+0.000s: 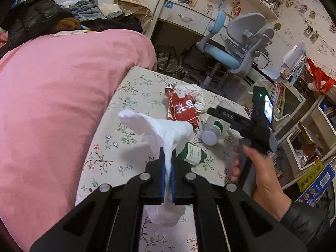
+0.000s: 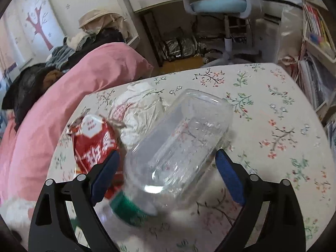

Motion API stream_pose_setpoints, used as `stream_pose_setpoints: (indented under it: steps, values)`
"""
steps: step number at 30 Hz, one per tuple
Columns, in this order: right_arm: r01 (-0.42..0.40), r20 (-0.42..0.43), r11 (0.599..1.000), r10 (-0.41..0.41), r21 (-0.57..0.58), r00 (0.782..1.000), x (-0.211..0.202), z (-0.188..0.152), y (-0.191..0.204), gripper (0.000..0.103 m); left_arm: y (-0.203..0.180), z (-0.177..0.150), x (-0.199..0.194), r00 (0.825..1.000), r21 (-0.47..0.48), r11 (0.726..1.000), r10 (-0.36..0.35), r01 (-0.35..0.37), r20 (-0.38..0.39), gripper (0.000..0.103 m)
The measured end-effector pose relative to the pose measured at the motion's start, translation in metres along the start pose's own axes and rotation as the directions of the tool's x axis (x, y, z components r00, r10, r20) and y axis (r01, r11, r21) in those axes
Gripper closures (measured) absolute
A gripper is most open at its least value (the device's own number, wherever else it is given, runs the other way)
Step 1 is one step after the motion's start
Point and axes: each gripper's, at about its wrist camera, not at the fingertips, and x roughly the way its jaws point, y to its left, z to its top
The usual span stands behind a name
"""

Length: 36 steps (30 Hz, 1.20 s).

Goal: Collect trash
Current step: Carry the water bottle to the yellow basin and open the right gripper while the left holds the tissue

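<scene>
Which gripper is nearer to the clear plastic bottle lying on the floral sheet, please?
Right. The right gripper has its open jaws on either side of the clear plastic bottle; the left gripper is farther back, shut on a white tissue.

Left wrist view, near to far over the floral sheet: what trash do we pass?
Tissue shut in the left hand-held gripper → green bottle → clear bottle lying on its side → red wrapper → crumpled white wrapper.

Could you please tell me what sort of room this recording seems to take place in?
Most likely a child's bedroom: a pink quilt on the bed, a blue-and-grey desk chair at a white study desk, and crowded bookshelves.
</scene>
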Motion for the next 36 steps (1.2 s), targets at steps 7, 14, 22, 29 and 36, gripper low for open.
stream_pose_setpoints:
  steps: [7, 14, 22, 29, 36]
  values:
    - [-0.008, -0.037, 1.0, 0.008, 0.007, 0.999, 0.009, 0.005, -0.018, 0.019, 0.008, 0.004, 0.004, 1.0, -0.026, 1.0, -0.007, 0.007, -0.01, 0.098]
    - [-0.081, -0.108, 0.996, 0.075, -0.048, 0.991, -0.018, -0.013, -0.025, 0.038, 0.004, 0.002, 0.006, 0.999, -0.014, 0.999, -0.035, 0.035, -0.029, 0.098]
    - [-0.157, -0.146, 0.988, 0.156, 0.005, 0.977, -0.083, -0.064, -0.047, 0.041, 0.001, -0.005, 0.002, 0.998, -0.002, 0.999, -0.048, 0.048, -0.034, 0.098]
    - [-0.254, -0.112, 0.965, 0.26, 0.062, 0.959, -0.146, -0.103, -0.059, 0.041, -0.012, -0.014, -0.017, 0.997, 0.055, 0.996, -0.072, 0.072, 0.007, 0.098]
    - [-0.326, -0.105, 0.942, 0.333, 0.082, 0.937, -0.19, -0.143, -0.06, 0.041, -0.019, -0.032, -0.028, 0.996, 0.05, 0.994, -0.093, 0.093, 0.005, 0.098]
